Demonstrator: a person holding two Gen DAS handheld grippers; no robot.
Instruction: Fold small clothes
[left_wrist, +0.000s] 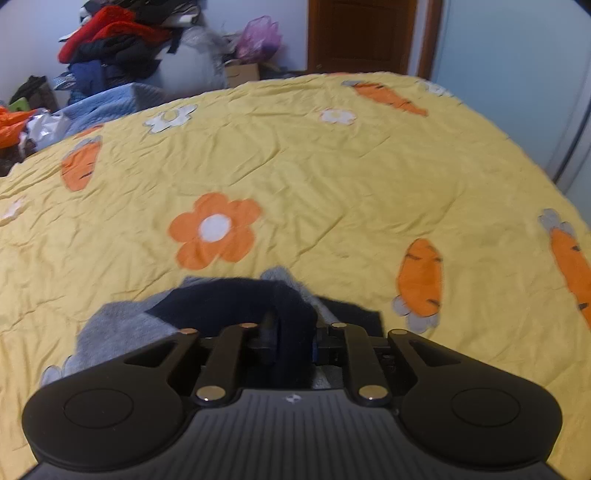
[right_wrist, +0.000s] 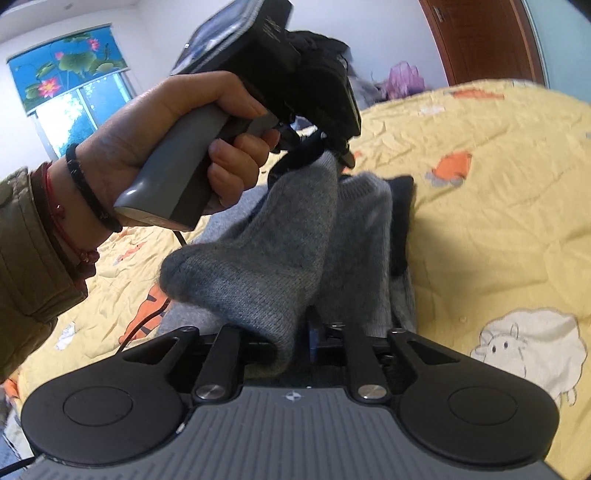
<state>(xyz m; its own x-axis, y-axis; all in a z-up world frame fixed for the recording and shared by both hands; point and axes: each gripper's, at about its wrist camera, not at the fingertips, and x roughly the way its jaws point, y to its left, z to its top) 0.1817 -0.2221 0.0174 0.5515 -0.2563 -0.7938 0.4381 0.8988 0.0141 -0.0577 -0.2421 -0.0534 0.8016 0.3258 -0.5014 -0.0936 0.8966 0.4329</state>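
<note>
Both tongs are clamped on the grey sock (right_wrist: 258, 258): left tongs (left_wrist: 291, 343) pinch its dark cuff, right tongs (right_wrist: 295, 347) its toe. It hangs stretched over the bed (left_wrist: 332, 166), likely so the ends can meet; clothes heap (left_wrist: 110, 40) at 11 o'clock.

Before me spreads a bed under a yellow quilted bedspread (left_wrist: 332, 166) printed with carrots and flowers. Beyond it stand a brown wooden door (left_wrist: 362, 35), pale blue walls (left_wrist: 509, 62), a heap of clothes (left_wrist: 110, 40), and a window with a lotus-print roller blind (right_wrist: 68, 55) letting daylight in.
</note>
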